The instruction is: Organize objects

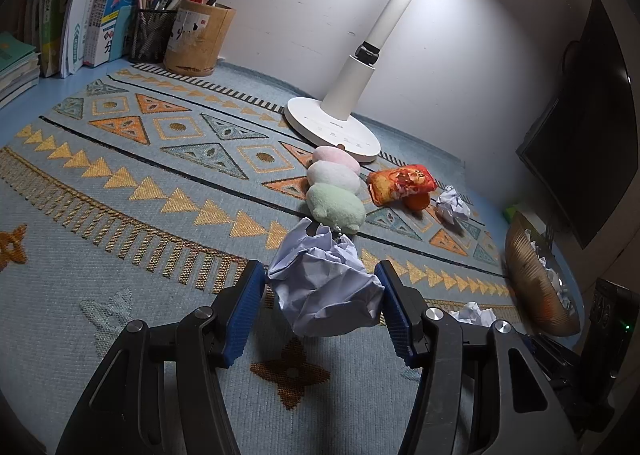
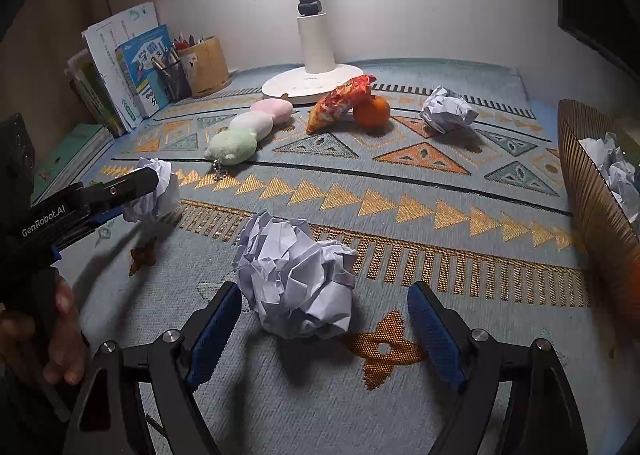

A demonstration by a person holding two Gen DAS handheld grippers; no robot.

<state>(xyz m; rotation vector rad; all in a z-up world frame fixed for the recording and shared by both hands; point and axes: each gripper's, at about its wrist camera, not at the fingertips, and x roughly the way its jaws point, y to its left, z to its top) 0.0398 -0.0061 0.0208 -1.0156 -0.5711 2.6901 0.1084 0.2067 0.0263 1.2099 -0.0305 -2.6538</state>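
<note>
In the left wrist view my left gripper (image 1: 320,271) is shut on a crumpled white paper ball (image 1: 324,289), with both blue pads pressed into its sides. The ball hangs just above the patterned mat (image 1: 120,239). The right wrist view shows this left gripper (image 2: 140,195) at the left, held by a hand (image 2: 60,335), its paper ball (image 2: 160,187) between the fingers. My right gripper (image 2: 324,289) stands open around a second paper ball (image 2: 296,275) lying on the mat, and its right pad is well clear of the ball. A third paper ball (image 2: 448,109) lies farther back.
A brown ribbed basket (image 2: 588,191) holding crumpled paper stands at the right edge. A three-colour plush (image 2: 248,127), a red snack packet (image 2: 340,101) and an orange (image 2: 372,111) lie before the lamp base (image 2: 304,85). Pen holders (image 2: 204,67) and books (image 2: 132,67) fill the back left.
</note>
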